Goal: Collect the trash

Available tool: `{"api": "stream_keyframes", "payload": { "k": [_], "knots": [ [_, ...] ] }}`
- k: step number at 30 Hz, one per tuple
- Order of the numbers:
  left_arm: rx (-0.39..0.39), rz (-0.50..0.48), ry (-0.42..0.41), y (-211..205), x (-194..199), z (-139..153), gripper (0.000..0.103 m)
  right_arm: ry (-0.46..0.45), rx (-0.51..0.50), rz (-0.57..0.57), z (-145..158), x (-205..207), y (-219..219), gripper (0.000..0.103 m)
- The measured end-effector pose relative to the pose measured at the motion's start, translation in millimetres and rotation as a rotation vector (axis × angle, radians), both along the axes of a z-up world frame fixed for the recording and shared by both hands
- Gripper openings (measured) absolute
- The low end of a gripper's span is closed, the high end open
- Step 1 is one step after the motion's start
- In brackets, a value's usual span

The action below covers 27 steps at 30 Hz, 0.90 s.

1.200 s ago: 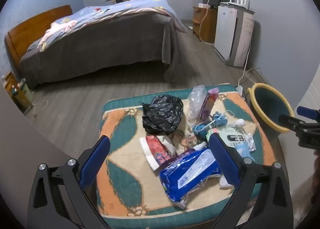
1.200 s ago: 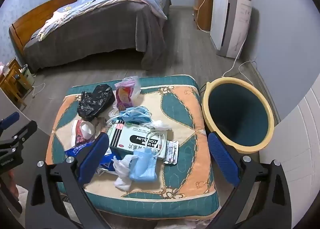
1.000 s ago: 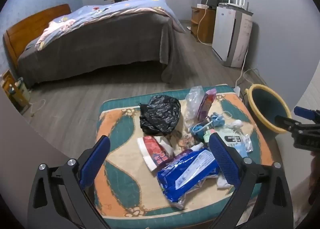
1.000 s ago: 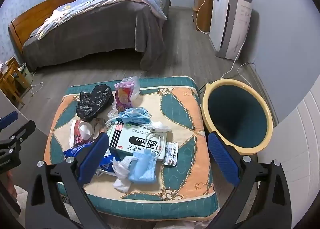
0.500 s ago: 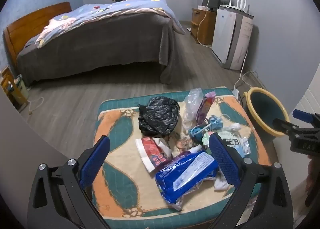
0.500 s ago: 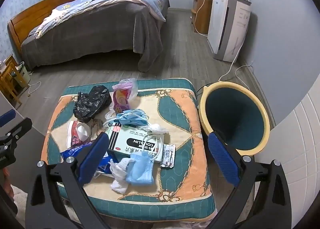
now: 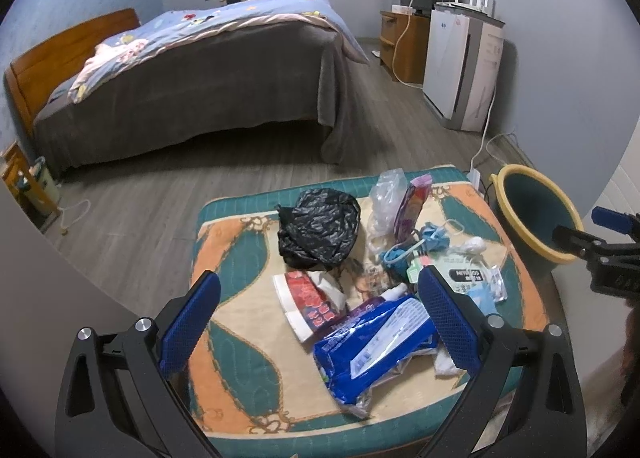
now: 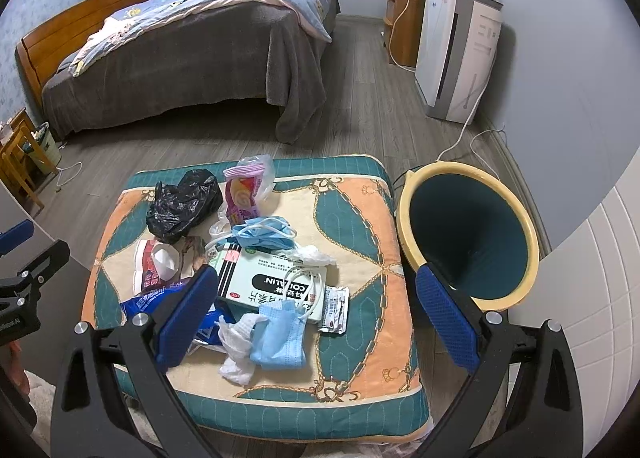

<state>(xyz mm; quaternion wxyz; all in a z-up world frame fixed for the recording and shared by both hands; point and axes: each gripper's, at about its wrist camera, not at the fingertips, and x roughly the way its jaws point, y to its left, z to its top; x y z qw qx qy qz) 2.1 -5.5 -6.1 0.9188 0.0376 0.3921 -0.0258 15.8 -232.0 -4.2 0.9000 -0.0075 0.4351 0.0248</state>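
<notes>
Left gripper (image 7: 318, 322): we hold it wide open, empty, above the cushion (image 7: 236, 270).
Right gripper (image 8: 316, 312): wide open, empty.
Bin (image 8: 408, 214): 3 o'clock of cushion.

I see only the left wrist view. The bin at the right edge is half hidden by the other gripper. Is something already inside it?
Observer: No. The right wrist view looks into the bin; only its dark green inside shows.
Operator: What lies nearest to the right gripper?
Observer: A blue face mask beside crumpled white tissue, both between the open fingers of the right gripper.
Operator: Is the medicine box free?
Observer: No, the white medicine box has a white cord lying over it.
</notes>
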Motion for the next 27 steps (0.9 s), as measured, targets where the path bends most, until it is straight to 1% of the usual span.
{"api": "stream_keyframes", "payload": {
  "k": [5, 27],
  "knots": [
    [-0.013, 0.005, 0.006, 2.0, 2.2, 0.1, 0.098, 0.002, 0.007, -0.005, -0.6, -1.4, -2.0, 0.097],
    [-0.004, 0.002, 0.007, 0.6, 2.7, -1.0, 0.098, 0.01, 0.013, -0.014, -2.0, -1.3, -5.3, 0.097]
  ]
}}
